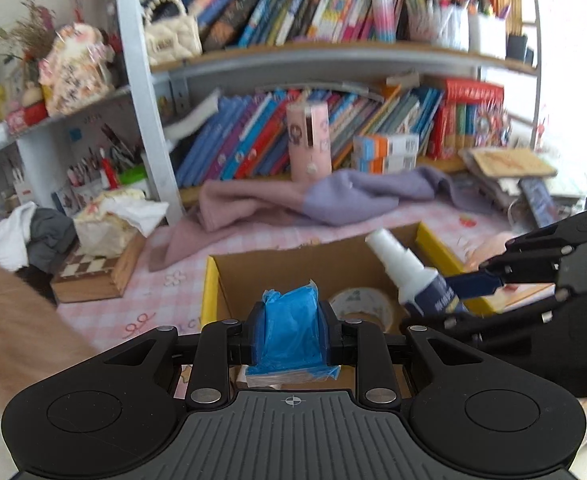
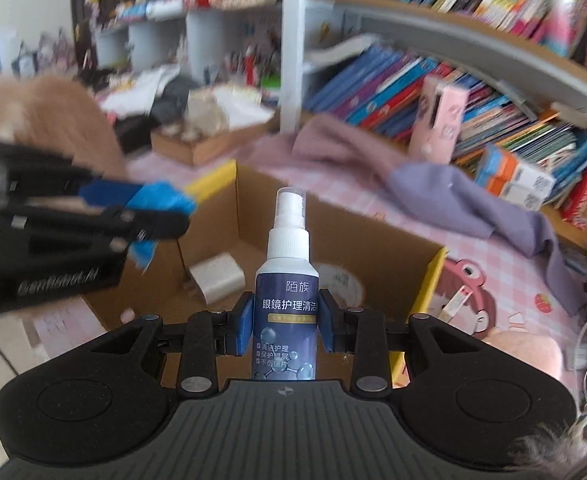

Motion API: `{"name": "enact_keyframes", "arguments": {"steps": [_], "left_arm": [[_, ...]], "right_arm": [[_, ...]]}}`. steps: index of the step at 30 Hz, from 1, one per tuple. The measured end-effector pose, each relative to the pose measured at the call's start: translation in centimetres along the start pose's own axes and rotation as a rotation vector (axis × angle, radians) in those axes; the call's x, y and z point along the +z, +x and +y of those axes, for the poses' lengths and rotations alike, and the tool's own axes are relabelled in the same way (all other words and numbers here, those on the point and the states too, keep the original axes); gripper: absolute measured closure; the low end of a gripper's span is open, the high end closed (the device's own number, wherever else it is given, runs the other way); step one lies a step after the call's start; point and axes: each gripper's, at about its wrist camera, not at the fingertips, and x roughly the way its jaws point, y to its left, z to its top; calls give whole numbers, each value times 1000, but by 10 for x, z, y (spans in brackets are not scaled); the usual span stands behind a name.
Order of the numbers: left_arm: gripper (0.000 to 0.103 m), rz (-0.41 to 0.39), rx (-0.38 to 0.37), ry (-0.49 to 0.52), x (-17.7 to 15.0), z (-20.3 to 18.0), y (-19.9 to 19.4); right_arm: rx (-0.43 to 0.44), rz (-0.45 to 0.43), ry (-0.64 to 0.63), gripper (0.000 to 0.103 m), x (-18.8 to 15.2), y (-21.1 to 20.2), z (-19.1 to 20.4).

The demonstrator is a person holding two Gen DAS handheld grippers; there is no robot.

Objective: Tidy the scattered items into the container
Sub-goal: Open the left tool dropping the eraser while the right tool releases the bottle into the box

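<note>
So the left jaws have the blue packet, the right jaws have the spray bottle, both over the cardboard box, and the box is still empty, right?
Not quite: the cardboard box is not empty. The right wrist view shows a roll of tape and a small pale block inside. The rest holds: left gripper on the blue packet, right gripper on the spray bottle.

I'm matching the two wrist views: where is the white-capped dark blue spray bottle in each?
Left wrist: spray bottle right of centre, tilted, in the right gripper.
Right wrist: bottle centre, upright between the blue pads.
Shared landmark: yellow-edged cardboard box behind it.
</note>
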Motion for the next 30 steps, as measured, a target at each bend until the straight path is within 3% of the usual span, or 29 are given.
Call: {"name": "enact_keyframes", "arguments": {"steps": [12, 22, 28, 30], "left_arm": [[79, 198, -54, 201, 22, -6, 99], [79, 319, -77, 192, 23, -3, 146], [79, 348, -68, 193, 25, -5, 160], [73, 341, -71, 186, 26, -5, 160]], "right_arm": [[81, 229, -264, 72, 2, 70, 1], [144, 317, -365, 72, -6, 88, 5], [160, 318, -381, 72, -5, 91, 6], [166, 319, -382, 72, -4, 91, 5]]}}
